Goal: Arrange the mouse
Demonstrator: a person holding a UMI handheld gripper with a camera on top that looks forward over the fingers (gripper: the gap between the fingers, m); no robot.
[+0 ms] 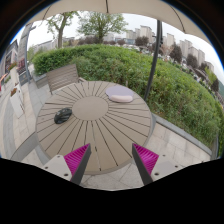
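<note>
A small black mouse point(62, 115) lies on the left part of a round slatted wooden table point(95, 125). A flat grey-pink mouse pad point(119, 96) lies at the table's far right side. My gripper point(110, 160) is open and empty, held above the table's near edge. Its fingers with magenta pads point(76, 157) stand wide apart, with only paving and the table's rim between them. The mouse is ahead of the fingers and to the left.
A wooden chair point(63, 76) stands behind the table at the left. A dark parasol pole point(153, 60) rises at the right. A green hedge point(150, 75) runs behind. Stone paving point(20, 125) surrounds the table.
</note>
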